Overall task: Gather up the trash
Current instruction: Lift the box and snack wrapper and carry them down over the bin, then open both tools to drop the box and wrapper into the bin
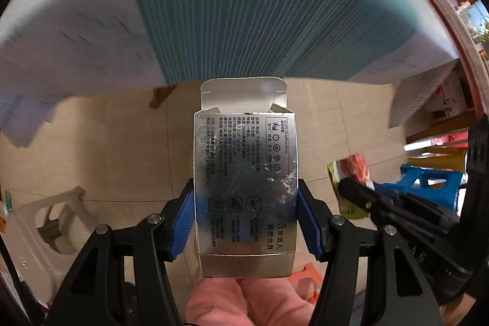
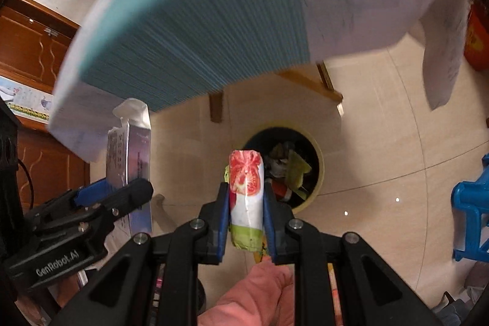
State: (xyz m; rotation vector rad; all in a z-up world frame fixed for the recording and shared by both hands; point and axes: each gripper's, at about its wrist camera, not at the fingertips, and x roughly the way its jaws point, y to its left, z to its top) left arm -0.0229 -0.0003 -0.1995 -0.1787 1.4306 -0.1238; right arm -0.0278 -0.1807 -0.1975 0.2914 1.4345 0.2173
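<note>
My left gripper point(image 1: 246, 197) is shut on an empty silver carton point(image 1: 246, 188) with black print, its top flap open; the blue pads press its two long sides. The same carton point(image 2: 130, 152) and left gripper point(image 2: 122, 194) show at the left of the right wrist view. My right gripper point(image 2: 246, 191) is shut on a rolled snack wrapper point(image 2: 246, 191), white with a red tomato picture and green lower end; that wrapper point(image 1: 351, 173) appears at the right of the left wrist view. Both point steeply down over the floor. A round yellow-rimmed bin point(image 2: 287, 167) holding rubbish sits just beyond the wrapper.
A table point(image 2: 189, 29) with a teal ribbed mat and white cloth overhangs the floor above both grippers; its wooden legs point(image 2: 216, 109) stand near the bin. A beige plastic stool point(image 1: 52, 222) sits at left, a blue stool point(image 2: 470, 216) at right. Pink sleeves show below each gripper.
</note>
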